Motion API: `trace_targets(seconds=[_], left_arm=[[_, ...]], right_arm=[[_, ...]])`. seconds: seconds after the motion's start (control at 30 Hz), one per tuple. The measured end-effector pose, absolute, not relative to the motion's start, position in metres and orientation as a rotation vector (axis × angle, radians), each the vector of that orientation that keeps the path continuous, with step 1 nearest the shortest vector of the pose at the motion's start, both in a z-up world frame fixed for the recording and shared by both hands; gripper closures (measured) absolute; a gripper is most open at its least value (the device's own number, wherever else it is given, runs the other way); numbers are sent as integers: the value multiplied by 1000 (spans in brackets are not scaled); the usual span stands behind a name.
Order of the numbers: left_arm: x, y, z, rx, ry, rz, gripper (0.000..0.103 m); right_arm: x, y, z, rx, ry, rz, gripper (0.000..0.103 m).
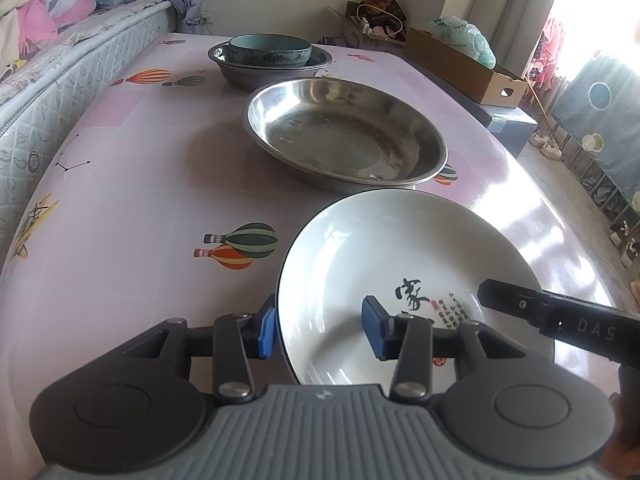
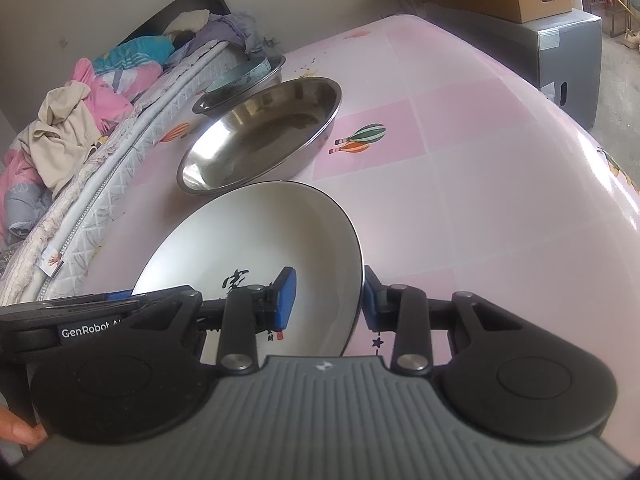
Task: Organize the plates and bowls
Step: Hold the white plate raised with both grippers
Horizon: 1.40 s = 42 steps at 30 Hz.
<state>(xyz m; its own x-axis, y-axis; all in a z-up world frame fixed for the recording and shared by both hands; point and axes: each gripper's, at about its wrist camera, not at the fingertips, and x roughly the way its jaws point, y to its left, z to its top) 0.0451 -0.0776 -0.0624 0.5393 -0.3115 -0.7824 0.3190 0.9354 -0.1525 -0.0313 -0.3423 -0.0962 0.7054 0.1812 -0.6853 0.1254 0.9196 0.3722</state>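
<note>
Both grippers straddle the white ceramic plate (image 1: 400, 264) at the table's (image 1: 132, 208) near edge: left gripper (image 1: 322, 326) and right gripper (image 2: 330, 300) each gape over opposite rims, not yet clamped. Better to squeeze both evenly, then lift level toward the steel basin (image 1: 344, 132).

The left black two-finger gripper (image 1: 318, 330) has blue rectangular pads, silver pivot screws, round black side discs and a ribbed grey centre plate. The right black two-finger gripper (image 2: 329, 300) looks the same; white lettering reads "GenRobot". Bare fingertip skin (image 2: 20, 432) shows at the lower left edge.
</note>
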Motion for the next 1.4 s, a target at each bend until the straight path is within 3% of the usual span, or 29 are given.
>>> trace_targets(seconds=[1.4], left_arm=[[44, -88, -63, 63, 897, -365, 56]], right_arm=[[-34, -326, -93, 259, 766, -32, 71]])
